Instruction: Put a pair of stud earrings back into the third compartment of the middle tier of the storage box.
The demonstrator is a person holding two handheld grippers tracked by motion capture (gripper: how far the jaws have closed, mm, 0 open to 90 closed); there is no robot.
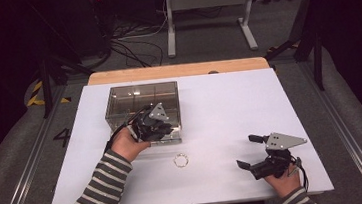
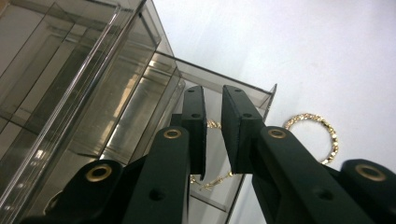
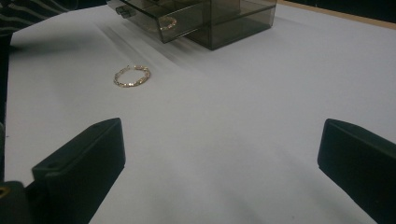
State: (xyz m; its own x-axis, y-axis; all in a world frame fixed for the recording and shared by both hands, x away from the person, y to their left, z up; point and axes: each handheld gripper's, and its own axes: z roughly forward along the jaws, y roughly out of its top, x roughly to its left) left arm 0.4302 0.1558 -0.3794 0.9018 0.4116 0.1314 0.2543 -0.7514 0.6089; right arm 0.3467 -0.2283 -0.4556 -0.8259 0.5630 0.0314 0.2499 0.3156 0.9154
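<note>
A smoked clear drawer box stands on the white table top, its bottom drawer pulled out toward me. Inside the drawer lies a gold bracelet, also seen through the drawer wall. My left gripper hangs over that drawer; in the left gripper view its jaws stand a narrow gap apart with nothing pressed between the pads. A second gold bracelet rests on the table just in front of the box. My right gripper sits low at the front right, wide open and empty.
The white top ends in a wooden strip at the back. Beyond it are floor cables and a white metal stand. Striped sleeves come in from the front edge.
</note>
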